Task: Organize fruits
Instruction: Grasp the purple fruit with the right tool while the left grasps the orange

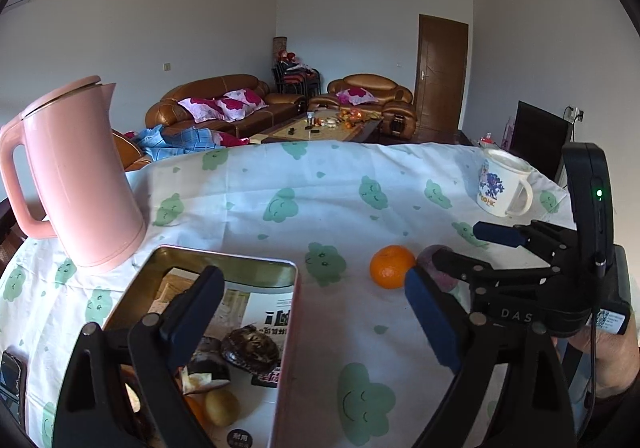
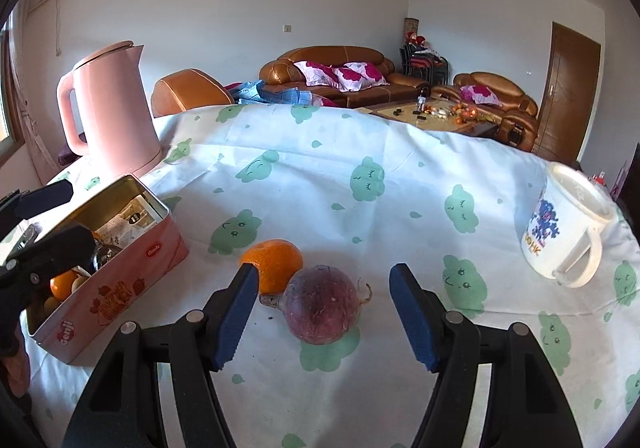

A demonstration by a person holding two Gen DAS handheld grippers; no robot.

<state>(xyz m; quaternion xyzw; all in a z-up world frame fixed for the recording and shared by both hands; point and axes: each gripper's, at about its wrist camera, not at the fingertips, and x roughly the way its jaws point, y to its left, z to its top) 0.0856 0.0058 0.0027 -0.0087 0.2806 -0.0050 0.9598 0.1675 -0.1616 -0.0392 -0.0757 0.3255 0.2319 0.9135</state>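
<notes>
A pink tin box (image 2: pixel 120 280) holds several fruits and stands at the left of the clothed table; in the left wrist view the pink tin box (image 1: pixel 288 328) lies under my left gripper (image 1: pixel 316 312), which is open and empty above its right edge. An orange (image 2: pixel 274 262) and a purple round fruit (image 2: pixel 322 306) lie touching on the cloth. My right gripper (image 2: pixel 322 318) is open, its jaws on either side of the purple fruit. In the left wrist view the orange (image 1: pixel 391 266) and the purple fruit (image 1: pixel 430 254) sit beside the right gripper (image 1: pixel 452 260).
A pink kettle (image 2: pixel 114 115) stands at the back left behind the tin. A white printed mug (image 2: pixel 566 224) stands at the right near the table edge. A phone (image 1: pixel 10 376) lies at the left edge. Sofas and a coffee table lie beyond.
</notes>
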